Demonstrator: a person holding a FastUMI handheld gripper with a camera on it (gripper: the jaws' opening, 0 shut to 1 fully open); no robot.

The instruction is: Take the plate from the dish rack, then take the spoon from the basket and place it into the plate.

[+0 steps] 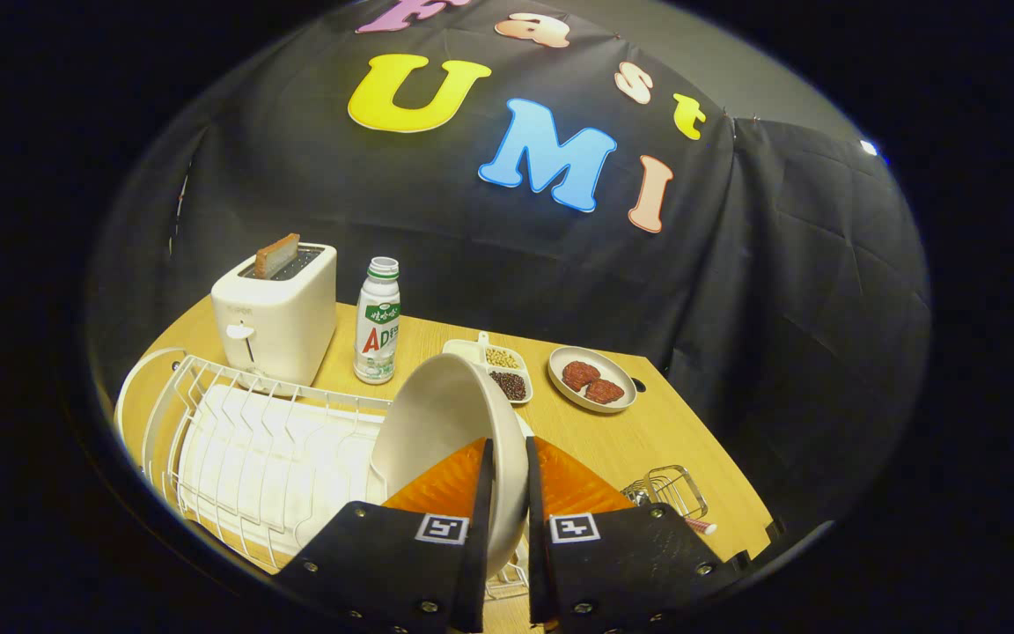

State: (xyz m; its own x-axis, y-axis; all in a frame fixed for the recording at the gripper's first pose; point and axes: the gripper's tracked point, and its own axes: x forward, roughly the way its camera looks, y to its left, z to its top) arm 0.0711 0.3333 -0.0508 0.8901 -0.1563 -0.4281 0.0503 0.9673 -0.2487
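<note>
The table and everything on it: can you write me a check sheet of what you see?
Surface: wooden table, bare wood near the fingers.
Job's things: plate on edge at the dish rack; wire basket beside the fingers.
Clutter: toaster with toast, bottle, bean tray, food dish.
Grippers: hand-held gripper shut on the plate's rim.
Cables: nothing seen.
Surroundings: black cloth wall.

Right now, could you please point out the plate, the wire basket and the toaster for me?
plate (437, 423): gripper view, on its pale underside, above the jaws shut on its rim.
wire basket (670, 490): gripper view, on its wire rim.
toaster (282, 330): gripper view, on its front face.
</note>
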